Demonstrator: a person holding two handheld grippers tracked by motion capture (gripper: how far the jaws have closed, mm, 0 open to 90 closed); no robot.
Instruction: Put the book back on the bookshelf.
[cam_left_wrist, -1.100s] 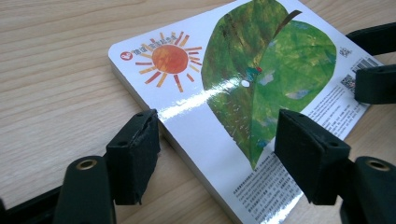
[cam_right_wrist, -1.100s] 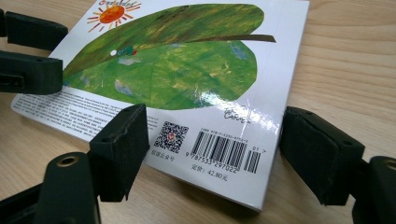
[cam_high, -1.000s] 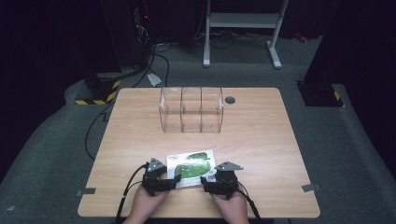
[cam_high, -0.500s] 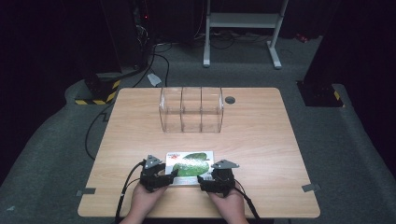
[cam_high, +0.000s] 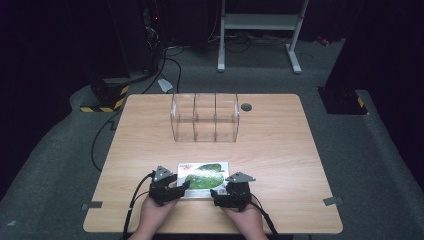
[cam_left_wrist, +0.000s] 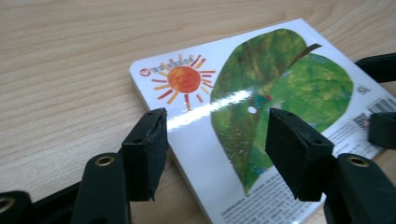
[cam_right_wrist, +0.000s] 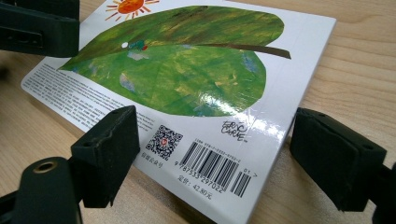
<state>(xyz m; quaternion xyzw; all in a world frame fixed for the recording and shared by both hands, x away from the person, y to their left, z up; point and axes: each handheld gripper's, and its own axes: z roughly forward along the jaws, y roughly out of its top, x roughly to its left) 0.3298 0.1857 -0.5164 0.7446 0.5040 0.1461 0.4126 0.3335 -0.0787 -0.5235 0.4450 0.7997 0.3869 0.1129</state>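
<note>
Lying flat near the worktop's (cam_high: 280, 135) near edge, long axis left-right, book (cam_high: 202, 172) flanked by left hand-held gripper (cam_high: 181, 189), jaws spread but just closing some, and right hand-held gripper (cam_high: 216, 192), spread and just widening, both equally close, neither pinching.

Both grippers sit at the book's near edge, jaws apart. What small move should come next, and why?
Probably slide the right gripper forward until its jaws straddle the book at its barcode corner, then close. The book lies flat on the table and neither gripper's pads press on it yet.
</note>
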